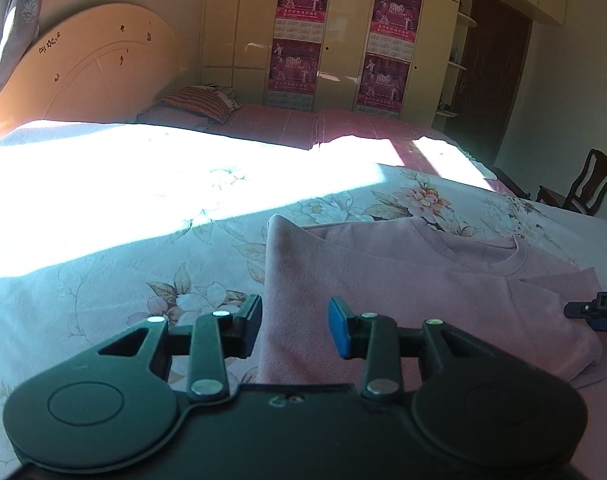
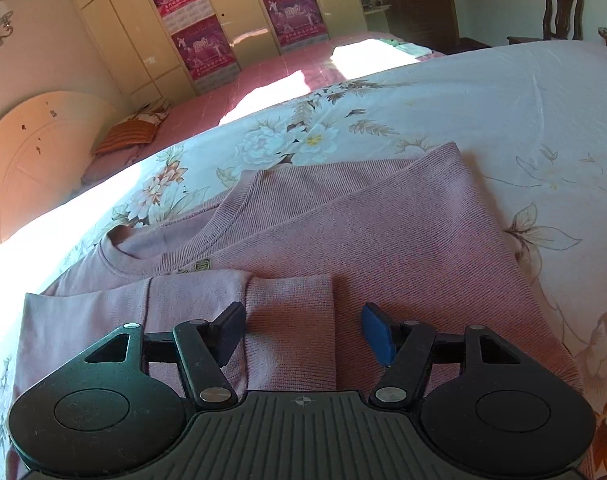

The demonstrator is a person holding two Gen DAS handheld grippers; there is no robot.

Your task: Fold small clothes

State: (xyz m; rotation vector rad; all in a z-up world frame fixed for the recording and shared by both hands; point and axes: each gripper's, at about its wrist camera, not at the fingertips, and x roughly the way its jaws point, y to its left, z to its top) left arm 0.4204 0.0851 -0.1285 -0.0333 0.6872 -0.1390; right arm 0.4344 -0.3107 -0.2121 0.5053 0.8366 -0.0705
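Sunlight falls in a bright band across the floral bedspread (image 1: pixel 103 264) in the left wrist view. On it, to the right of centre, we see a pink sweater (image 1: pixel 403 280) lying flat, partly folded, its neckline facing away from us. Our left gripper (image 1: pixel 295 326) hovers at the sweater's near left edge with its jaws spread wide, holding nothing. The tip of our right gripper (image 1: pixel 595 312) shows at the far right, over the sweater's edge. Behind the bed stand a rounded headboard (image 1: pixel 83 68), a striped pillow (image 1: pixel 199 104) and a wardrobe (image 1: pixel 343 32) hung with pink posters.

In the right wrist view, we see the same pink sweater (image 2: pixel 383 232) filling the middle, with a ribbed cuff (image 2: pixel 291 320) folded across its front. Our right gripper (image 2: pixel 303 334) sits just above that cuff, jaws wide apart and gripping nothing. A wooden chair (image 2: pixel 561 8) stands beyond the bed.
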